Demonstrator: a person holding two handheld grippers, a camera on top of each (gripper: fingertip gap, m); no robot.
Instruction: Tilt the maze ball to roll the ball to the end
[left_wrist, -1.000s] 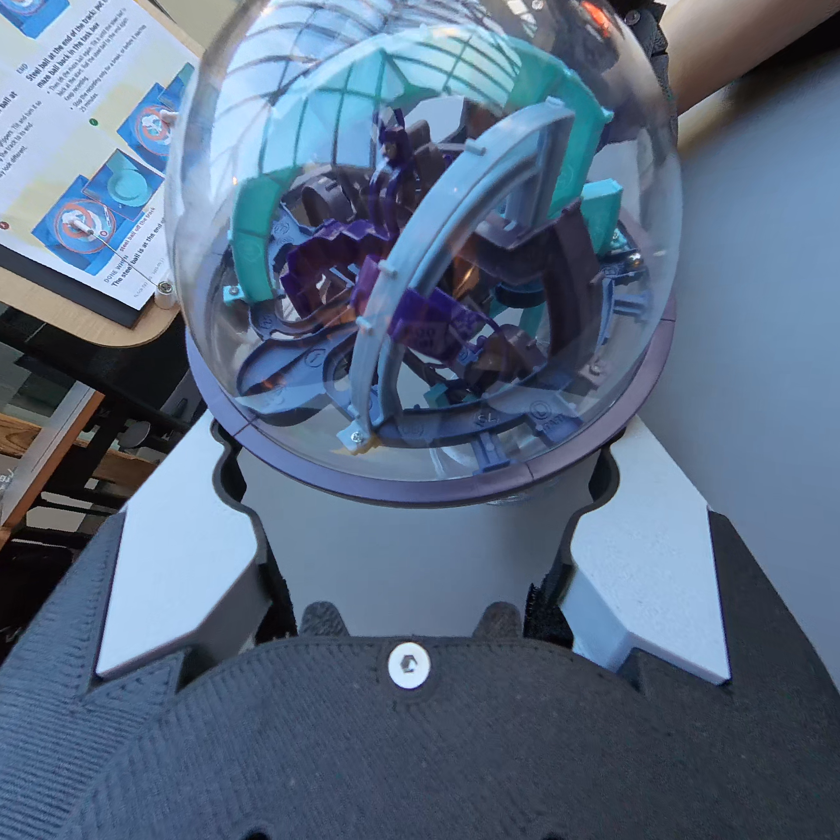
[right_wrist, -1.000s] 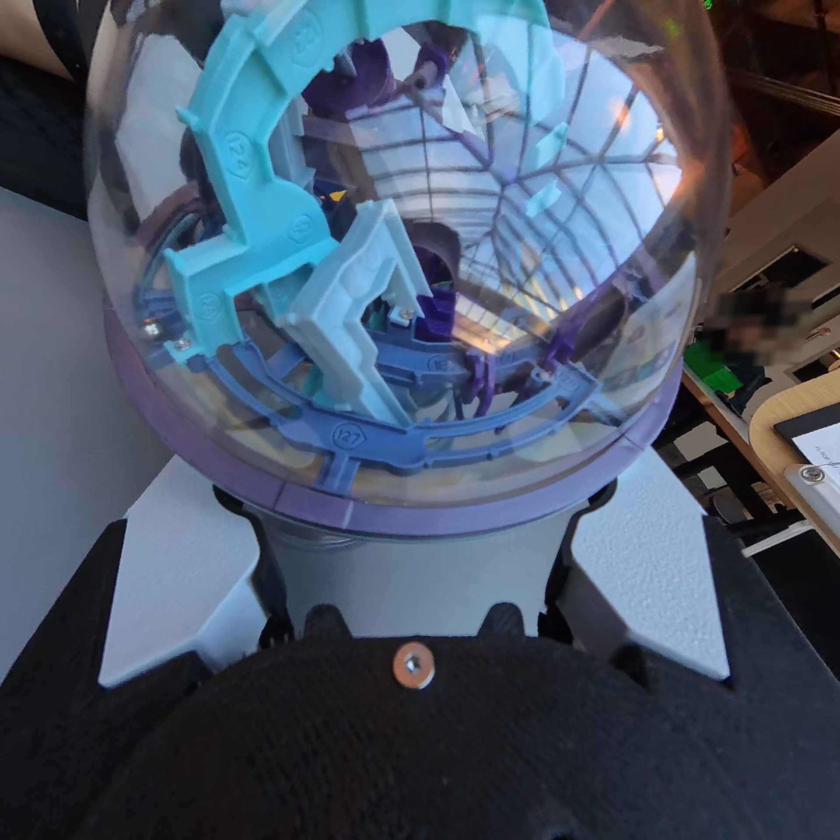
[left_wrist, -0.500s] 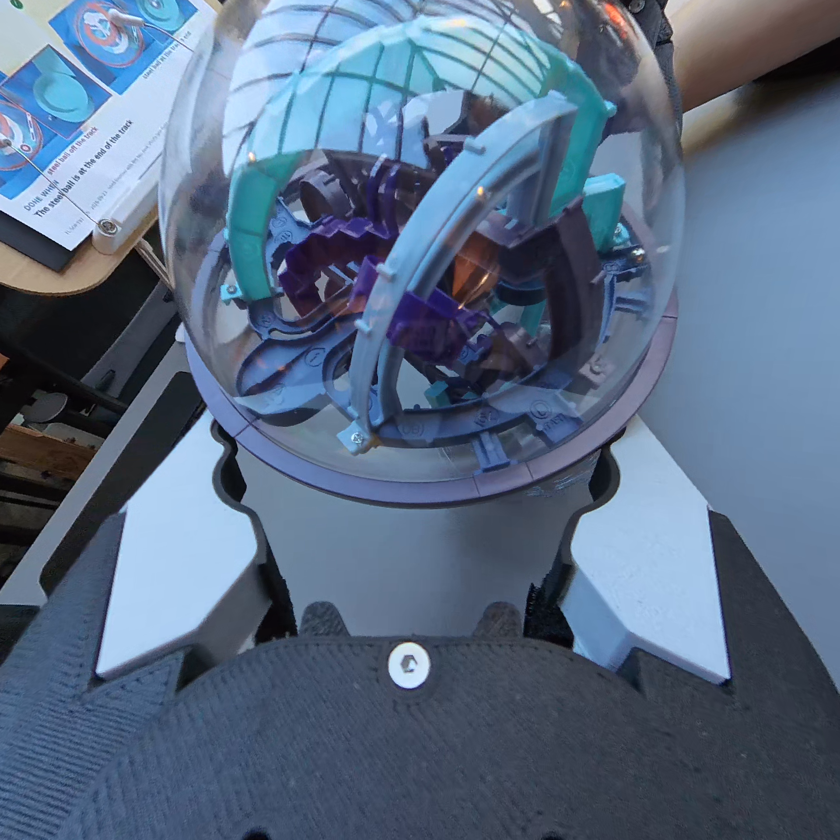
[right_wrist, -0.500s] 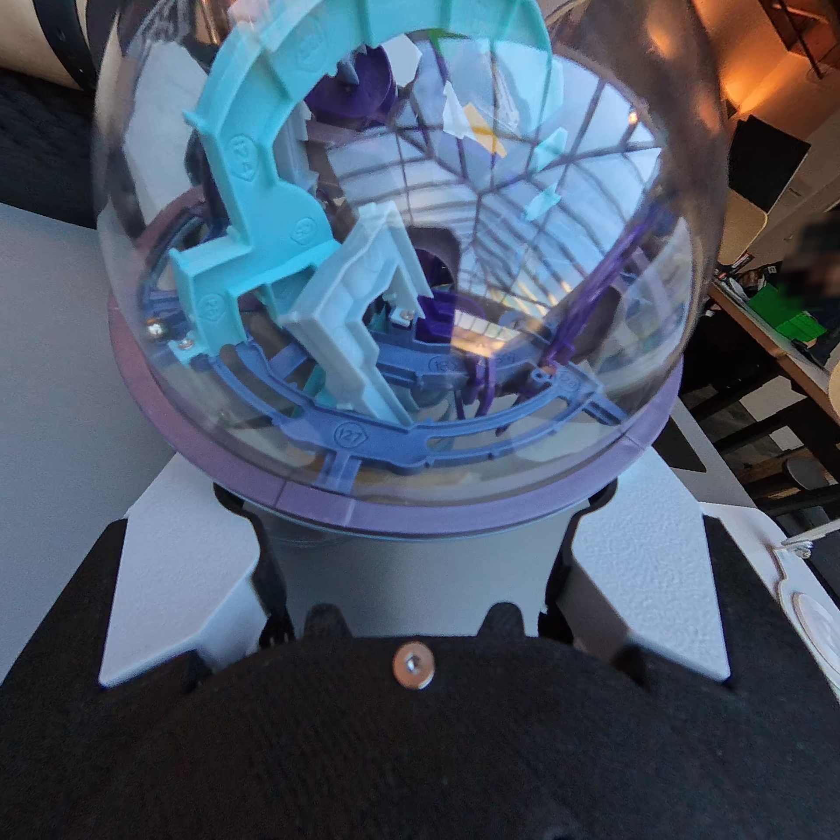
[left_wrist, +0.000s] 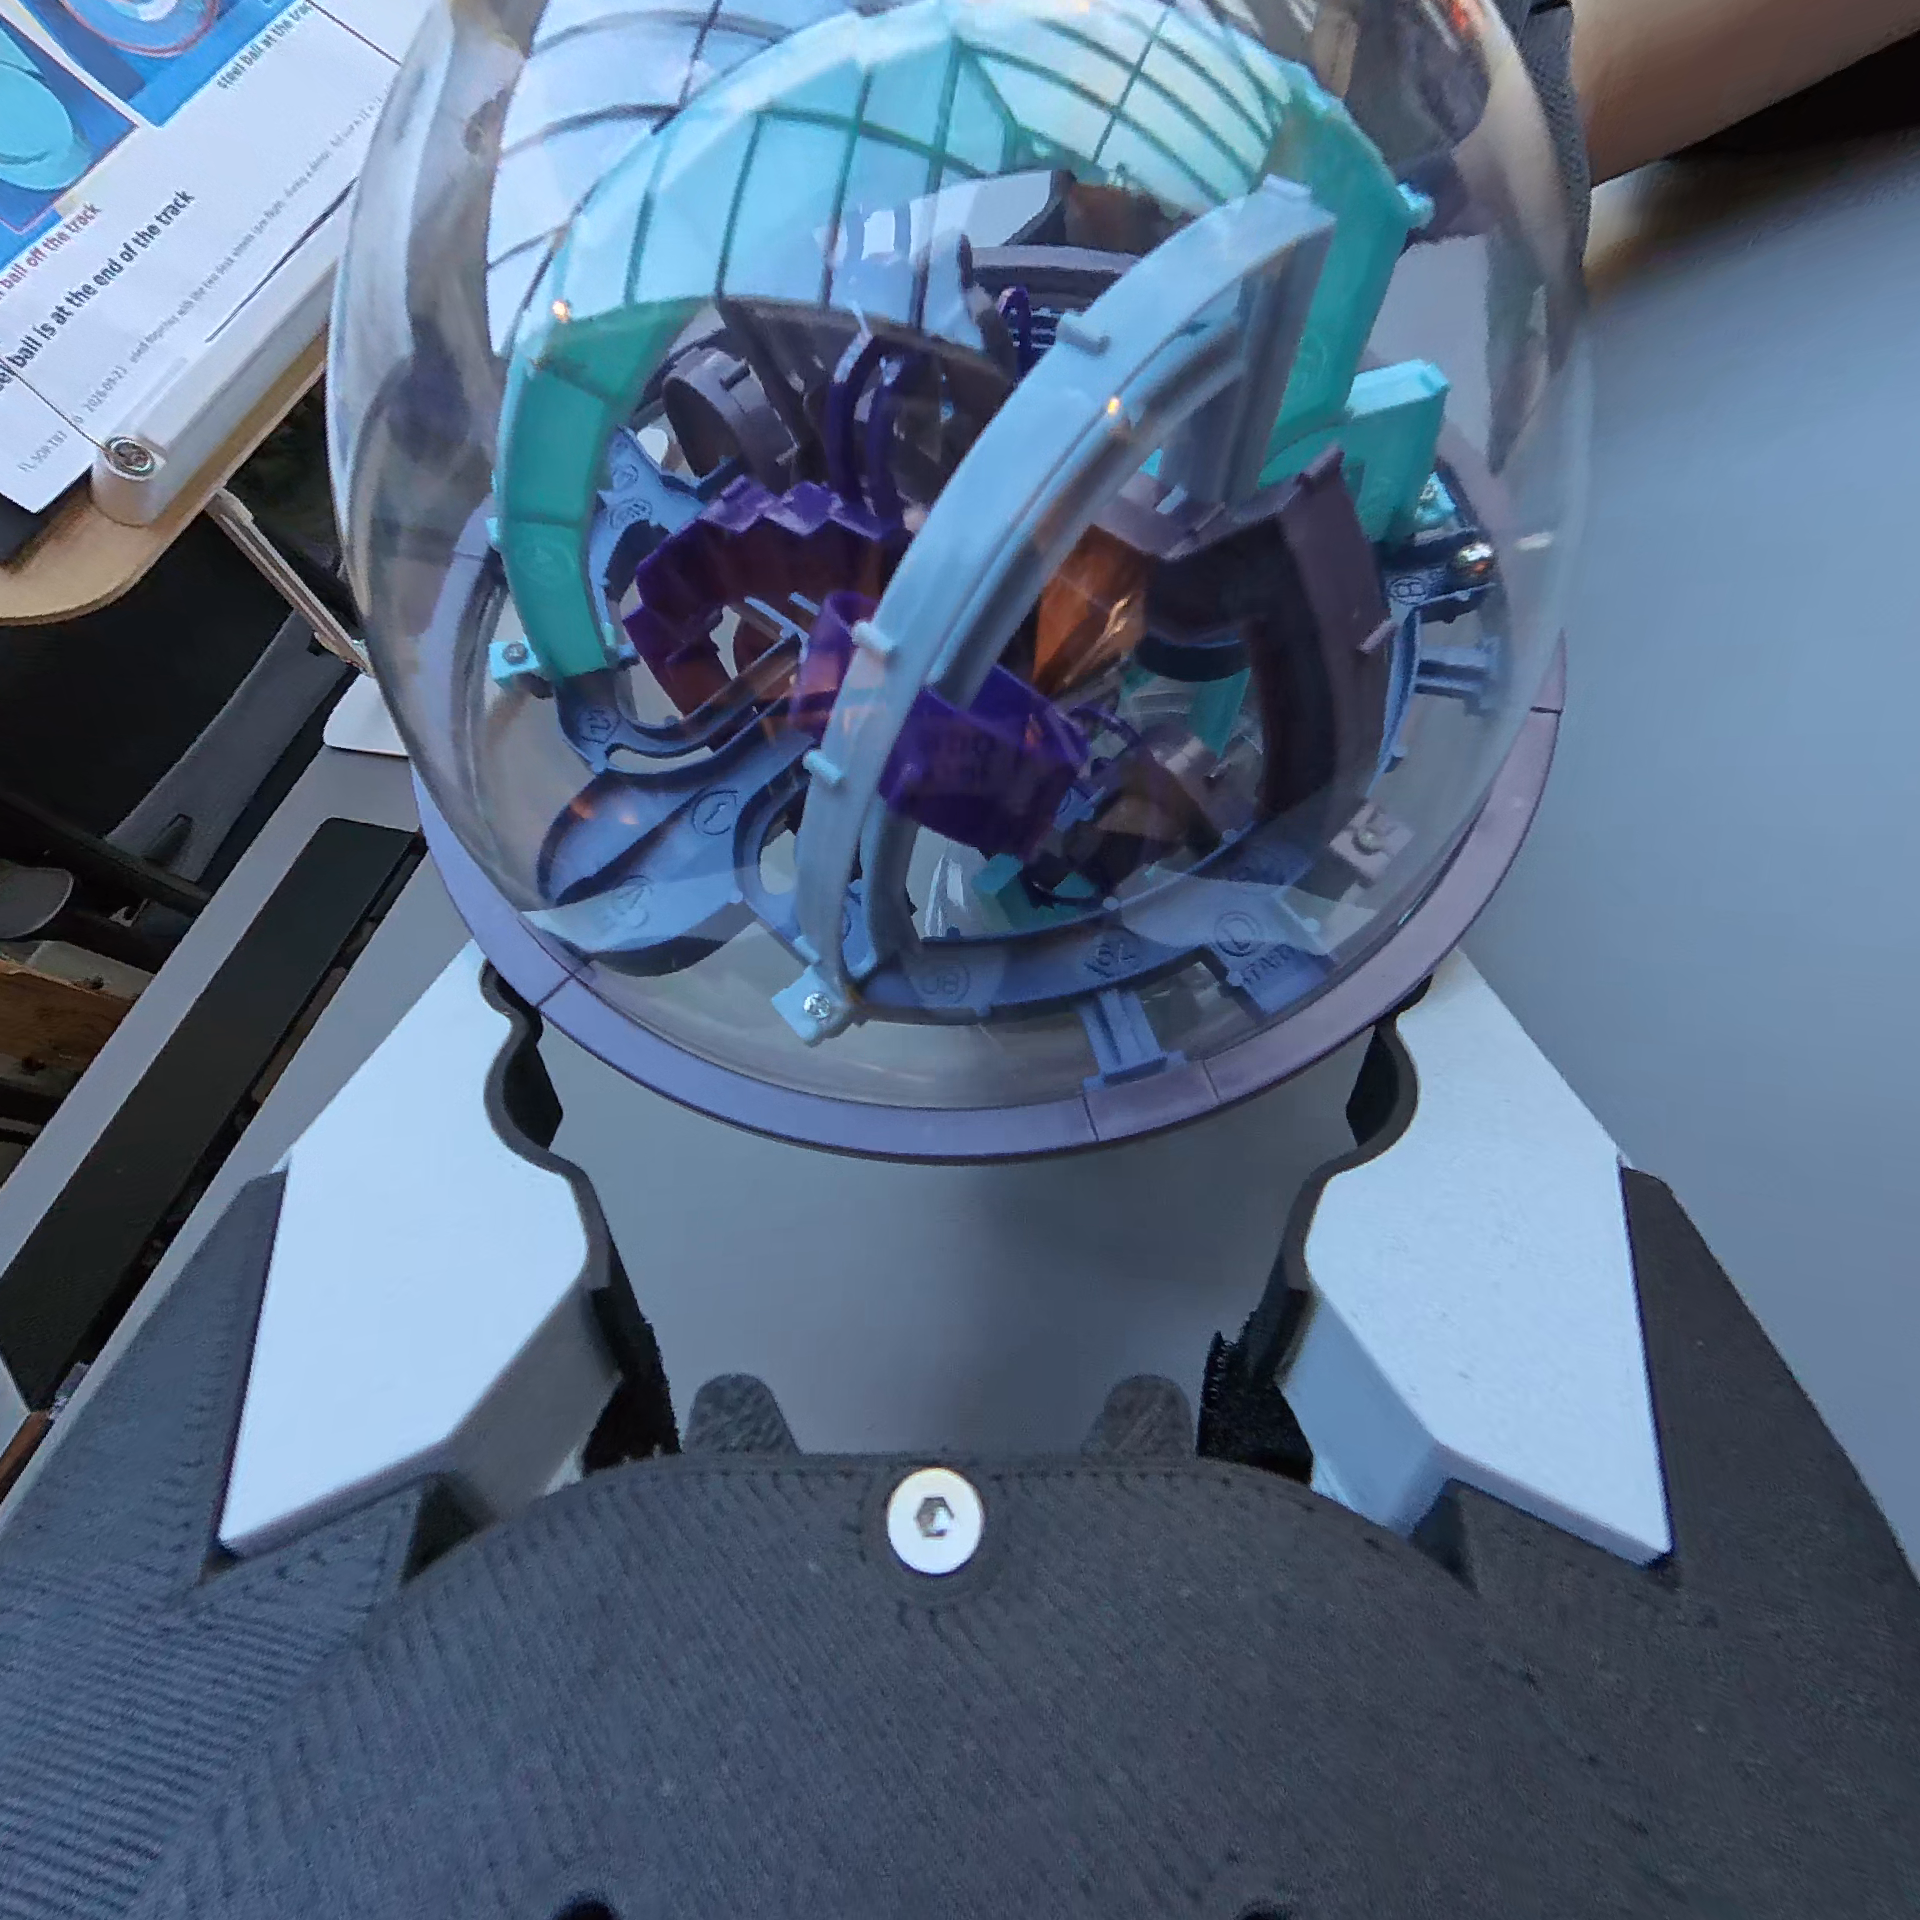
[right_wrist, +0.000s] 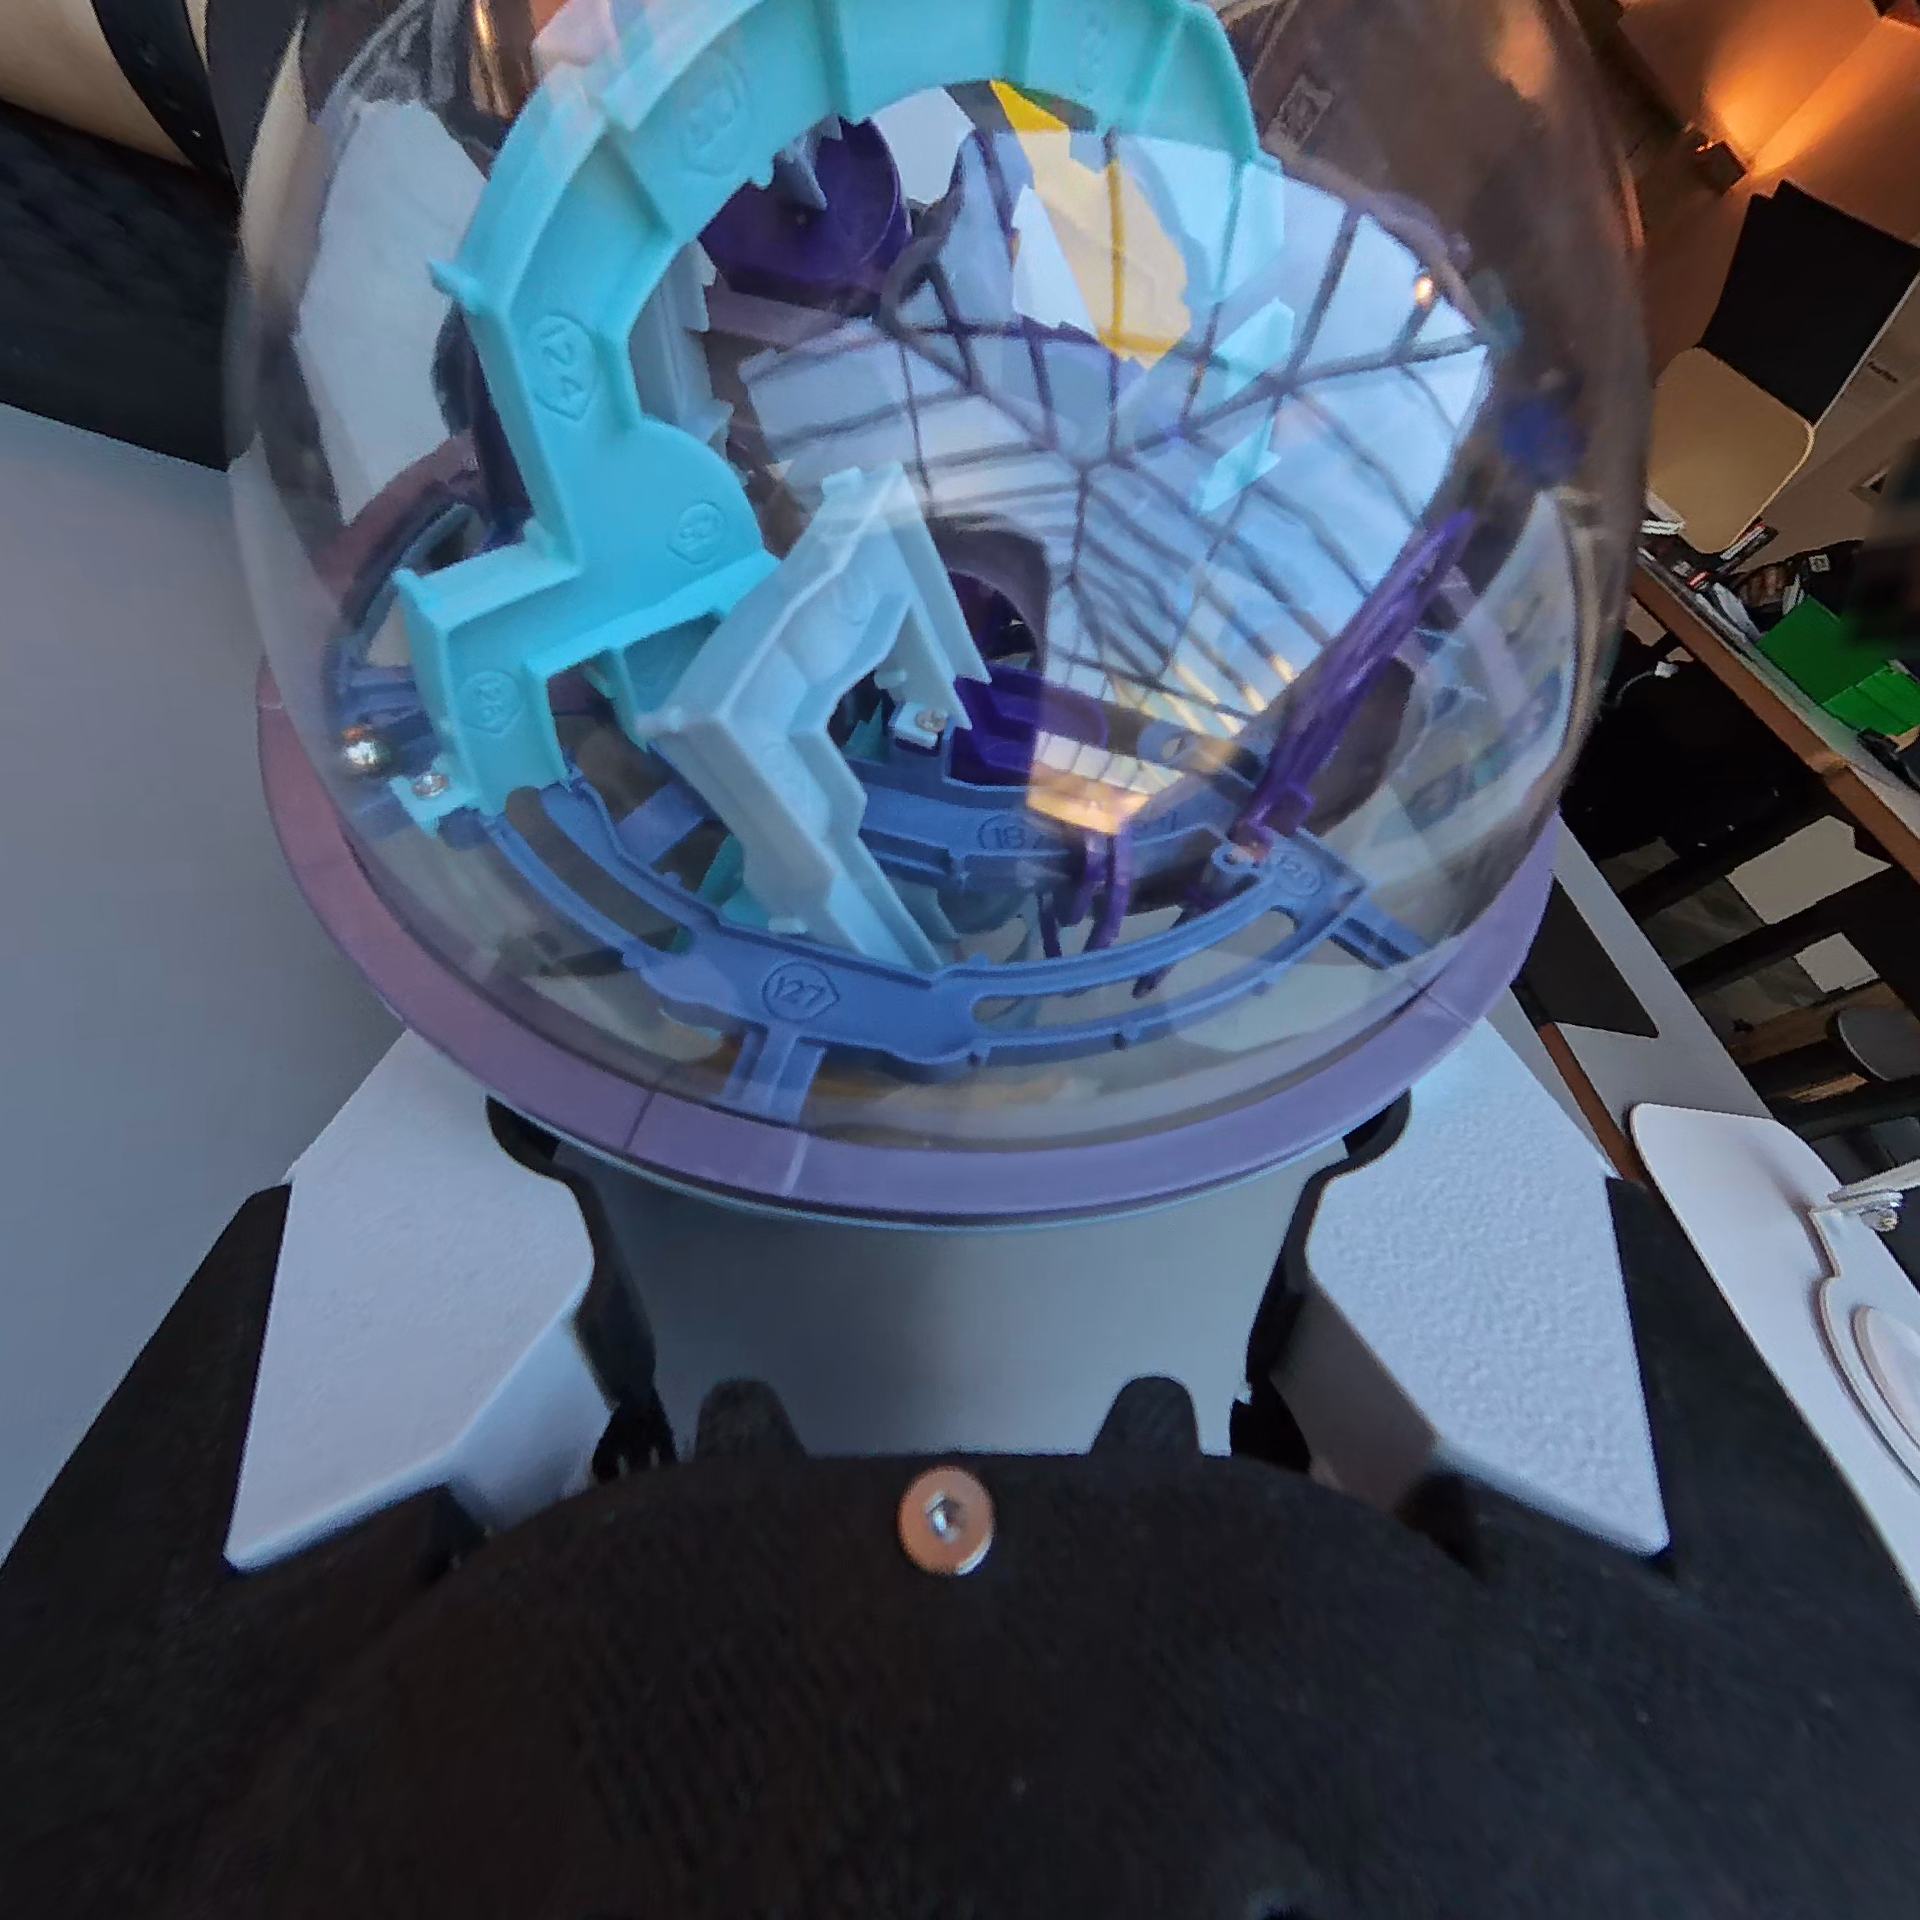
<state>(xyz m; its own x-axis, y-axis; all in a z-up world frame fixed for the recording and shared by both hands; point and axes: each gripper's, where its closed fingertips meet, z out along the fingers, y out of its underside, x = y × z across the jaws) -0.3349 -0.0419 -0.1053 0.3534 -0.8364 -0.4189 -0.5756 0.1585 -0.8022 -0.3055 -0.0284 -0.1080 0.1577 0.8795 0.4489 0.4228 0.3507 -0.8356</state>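
Grip, left tool (left_wrist: 940, 1023): white fingers (left_wrist: 416, 1247) spread wide, notches seated on purple equator ring (left_wrist: 935, 1127) of the maze ball (left_wrist: 956, 540); holding it from one side.
Grip, right tool (right_wrist: 940, 1132): same hold on the ring from opp. side, jaws wide, ring caught in both finger notches.
Maze ball: clear sphere, held up btwn the two tools, off the grey table (left_wrist: 1714, 727); dome points away from each wrist cam. Inside: teal arch track (right_wrist: 582, 395), pale grey ramp (right_wrist: 821, 727), blue ring track (right_wrist: 800, 987), purple stair bits.
Steel ball (right_wrist: 364, 750): small shiny bead at the left edge in right wrist view, near foot of the teal track, close to the ring; in left wrist view it shows at far right (left_wrist: 1470, 564).
Surroundings: instruction sheet (left_wrist: 156, 208) on a wooden board upper left in left wrist view; desks and clutter off to the right in right wrist view.
Step in hand (judged): mid-tilt, ball not at the end yet.
How to do it well: rotate both tools together as one unit, small slow angles; keep squeeze even so the ring doesn't slip from the notches; watch the bead, stop the tilt before it overshoots a track edge.
Risk: a jerk likely drops the bead off the track.
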